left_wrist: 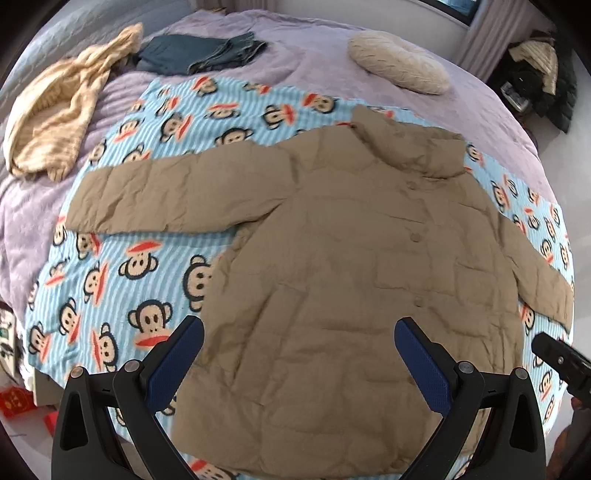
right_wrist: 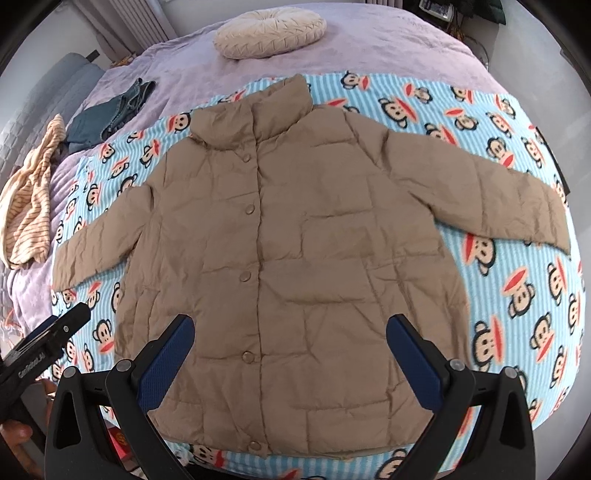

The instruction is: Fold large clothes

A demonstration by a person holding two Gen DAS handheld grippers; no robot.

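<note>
Jacket (right_wrist: 291, 258) lies flat on monkey blanket (right_wrist: 517, 280); both grippers (left_wrist: 299, 354) (right_wrist: 290, 350) released above it.

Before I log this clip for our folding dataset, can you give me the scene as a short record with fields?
garment: tan puffer jacket, spread flat, front up, buttoned, both sleeves out sideways
surface: monkey-print blanket over a lavender bedspread
fold progress: none visible
left hand-held gripper: open, holding nothing, above the jacket's hem area
right hand-held gripper: open, holding nothing, above the jacket's hem area
other items: round cream cushion, folded jeans, striped beige garment
</note>
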